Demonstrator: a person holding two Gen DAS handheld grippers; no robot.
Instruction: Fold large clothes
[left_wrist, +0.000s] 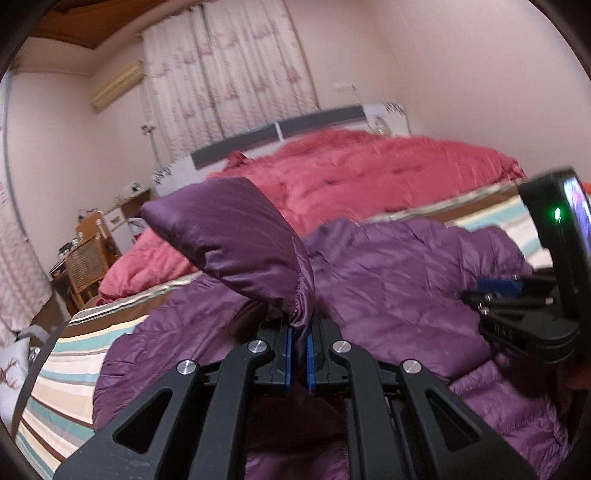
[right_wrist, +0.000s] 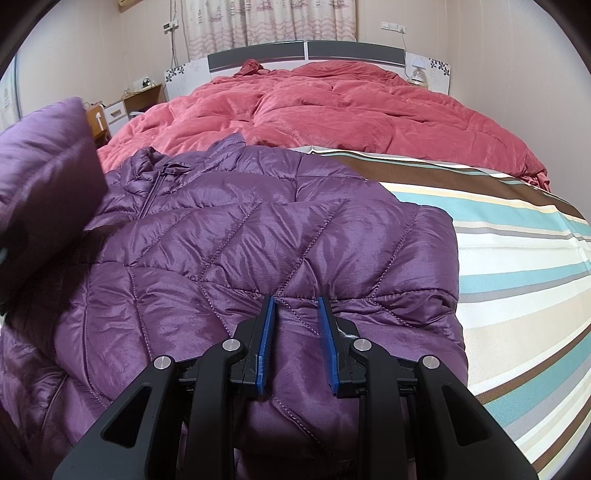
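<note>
- Purple quilted jacket (right_wrist: 229, 236), one of it, lies spread across the striped bedsheet (right_wrist: 517, 258) at the near end of the bed, collar and zip towards the headboard.
- Its sleeve (left_wrist: 236, 236) stands lifted off the body of the jacket, pinched at the cuff by the left gripper (left_wrist: 299, 350), whose blue pads are pressed together on the fabric.
- The right gripper (right_wrist: 296, 310) sits low over the jacket's front panel, jaws apart, the two blue fingers (right_wrist: 327, 332) resting on or just above the quilting; I cannot tell whether they touch.
- In the left wrist view, the right gripper (left_wrist: 491, 299) comes in from the right edge, just beside the jacket, with one green light lit on its black housing; faint letters on its body are too blurred to read.
- Behind the jacket, a red duvet (right_wrist: 332, 110) is heaped over the far half of the bed, touching the jacket's collar end.
- A headboard (right_wrist: 306, 51) with a dark band stands against the wall, patterned curtains (right_wrist: 273, 18) above it.
- On the left, a wooden bedside cabinet (right_wrist: 144, 96) stands beside the bed; in the left wrist view a wicker chair (left_wrist: 88, 258) is near it, and one air conditioner (left_wrist: 118, 83) is mounted high on the wall.
- The lifted sleeve blocks part of the cabinet in the right wrist view.
</note>
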